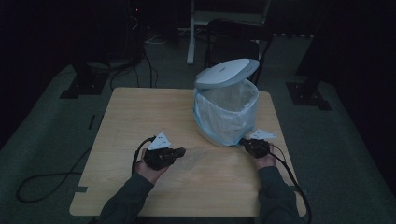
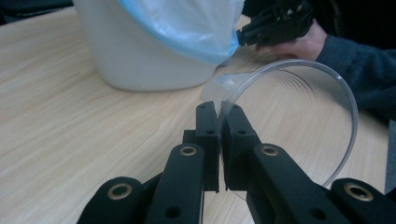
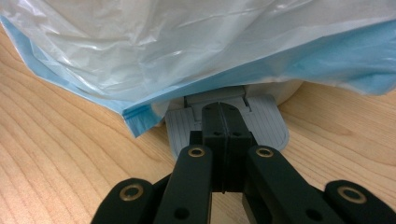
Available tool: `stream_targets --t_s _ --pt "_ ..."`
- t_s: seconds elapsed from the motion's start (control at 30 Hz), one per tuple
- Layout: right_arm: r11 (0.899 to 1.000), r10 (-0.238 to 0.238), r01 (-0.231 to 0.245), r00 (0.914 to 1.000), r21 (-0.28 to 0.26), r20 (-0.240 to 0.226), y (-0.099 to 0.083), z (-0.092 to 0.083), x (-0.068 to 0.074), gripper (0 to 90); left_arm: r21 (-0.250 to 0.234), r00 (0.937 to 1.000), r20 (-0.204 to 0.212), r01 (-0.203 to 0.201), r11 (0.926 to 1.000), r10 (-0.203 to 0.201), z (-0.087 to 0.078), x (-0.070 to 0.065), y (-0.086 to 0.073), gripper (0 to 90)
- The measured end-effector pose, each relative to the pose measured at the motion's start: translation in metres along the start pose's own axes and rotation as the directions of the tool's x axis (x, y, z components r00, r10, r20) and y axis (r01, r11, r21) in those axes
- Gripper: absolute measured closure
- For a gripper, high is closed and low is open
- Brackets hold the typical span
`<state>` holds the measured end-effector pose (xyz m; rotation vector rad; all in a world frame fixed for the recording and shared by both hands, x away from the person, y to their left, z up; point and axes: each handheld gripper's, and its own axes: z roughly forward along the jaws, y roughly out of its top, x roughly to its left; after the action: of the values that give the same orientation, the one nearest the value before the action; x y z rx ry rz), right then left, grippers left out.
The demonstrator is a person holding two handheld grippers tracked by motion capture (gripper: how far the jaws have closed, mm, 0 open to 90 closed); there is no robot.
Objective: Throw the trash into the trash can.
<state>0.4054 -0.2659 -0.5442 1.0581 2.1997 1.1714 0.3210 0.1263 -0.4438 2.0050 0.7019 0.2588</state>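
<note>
Your left gripper [image 2: 219, 109] is clamped on the rim of a clear plastic cup [image 2: 299, 116], jaws nearly together with the thin wall pinched between them; the cup is transparent, faintly ridged inside, lying on its side with its round mouth turned toward you in the left gripper view. In the high view the cup [image 1: 196, 154] lies at about the table's 6 o'clock region, just at 3 o'clock of your left gripper [image 1: 180, 152] and short of the bin. The white pedal bin [image 1: 224, 114] stands toward 1 o'clock on the wooden table [image 1: 140, 112], its lid [image 1: 227, 73] tipped up and open, a translucent white liner with a blue hem [image 1: 245, 122] draped over its rim. Your right gripper [image 3: 223, 112] has its jaws pressed together with nothing between them, its tips resting on the grey ribbed foot pedal [image 3: 268, 123] at the bin's base, right under the hanging liner [image 3: 187, 51]. In the high view that gripper [image 1: 244, 142] sits at 5 o'clock of the bin, near the table's right edge. Open tabletop stretches from 7 to 11 o'clock, bare wood out to the left and far edges. The cup's base points toward the bin, near its wall but apart from it.
</note>
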Motion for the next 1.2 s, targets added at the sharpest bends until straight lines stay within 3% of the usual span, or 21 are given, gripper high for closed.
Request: stream_targets --t_s 0.53,0.8,1.2 --pt "1.0 -0.008 0.008 1.0 -0.002 0.004 0.0 0.0 0.0 90.0 -0.1 0.9978 0.021 -0.06 0.9932 0.062 -0.008 -0.004 0.049 87.1" --pt "1.0 -0.005 0.005 1.0 -0.001 0.003 0.0 0.0 0.0 90.0 -0.124 0.9957 0.043 -0.077 0.9894 0.082 -0.009 -0.005 0.069 87.1" --pt "1.0 -0.008 0.008 1.0 0.0 0.004 0.0 0.0 0.0 90.0 -0.164 0.9921 0.041 -0.11 0.9802 0.118 -0.011 -0.007 0.107 87.1"
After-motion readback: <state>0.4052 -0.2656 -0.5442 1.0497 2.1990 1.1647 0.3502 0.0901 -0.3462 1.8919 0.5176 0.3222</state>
